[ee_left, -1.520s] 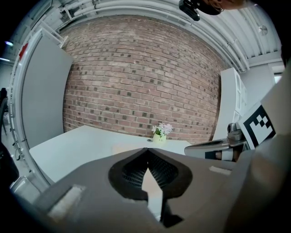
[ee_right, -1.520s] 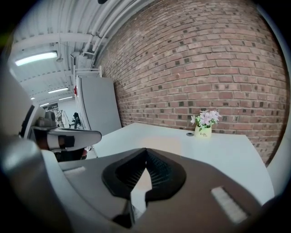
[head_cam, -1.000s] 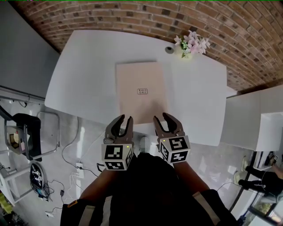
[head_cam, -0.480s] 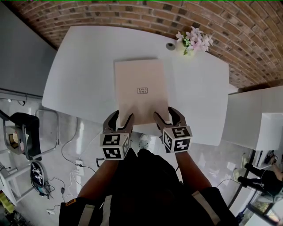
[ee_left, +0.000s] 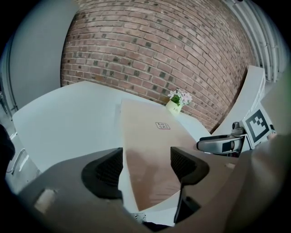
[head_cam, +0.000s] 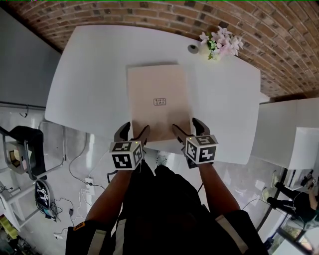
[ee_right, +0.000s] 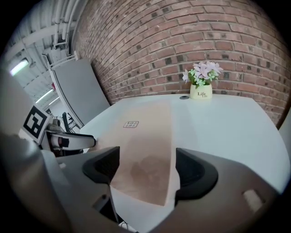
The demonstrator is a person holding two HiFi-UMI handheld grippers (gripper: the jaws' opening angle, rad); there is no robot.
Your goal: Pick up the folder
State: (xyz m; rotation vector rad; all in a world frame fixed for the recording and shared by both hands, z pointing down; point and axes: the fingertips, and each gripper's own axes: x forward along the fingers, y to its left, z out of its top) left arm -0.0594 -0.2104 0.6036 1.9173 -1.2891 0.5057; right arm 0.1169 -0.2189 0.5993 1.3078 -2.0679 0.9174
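- Folder (head_cam: 158, 103) lies flat at the table's (head_cam: 89, 84) near edge, centred.
- Your left gripper (head_cam: 132, 133) and right gripper (head_cam: 186, 128): jaws opening wide, holding nothing; the folder's near corners sit between them.
- Straddle both corners evenly, then close together.

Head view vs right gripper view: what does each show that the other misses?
Only the head view: the person's forearms, cables on the floor, and the marker cube on the right gripper. Only the right gripper view: that gripper's pads from inside, jaws opening, a near corner of the folder between them but not pressed, plus the print "Life" on the flower pot. Both: the folder flat on the white table, the flowers, the brick wall, and the left gripper, jaws opening too, over the folder's near edge.
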